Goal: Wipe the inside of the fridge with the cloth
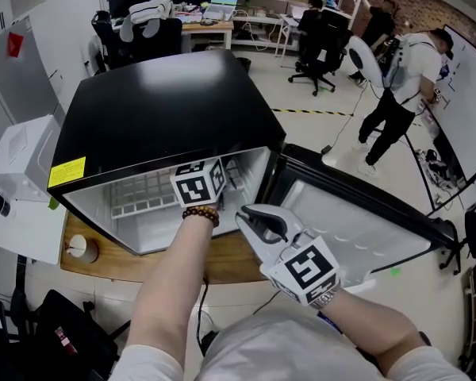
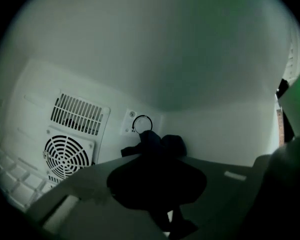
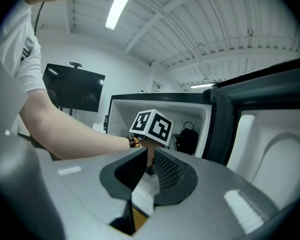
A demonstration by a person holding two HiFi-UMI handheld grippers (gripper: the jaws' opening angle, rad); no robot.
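The black mini fridge [image 1: 159,109] stands on a wooden table [image 1: 230,264], its door [image 1: 357,225] swung open to the right. My left gripper [image 2: 157,156] reaches level into the white cabinet and is shut on a dark cloth [image 2: 157,179], which bulges past the jaw tips near the back right corner. In the head view only its marker cube [image 1: 198,182] and the forearm show. From the right gripper view the cloth [image 3: 188,140] is a dark lump deep inside. My right gripper [image 1: 252,217] hovers outside the opening, jaws nearly together, nothing between them.
On the fridge's back wall are a round fan grille [image 2: 65,154], a slatted vent [image 2: 79,115] and a thermostat dial [image 2: 141,124]. A wire shelf [image 1: 143,193] lies inside. A small cup [image 1: 83,248] sits on the table's left; a person [image 1: 401,94] and office chairs are behind.
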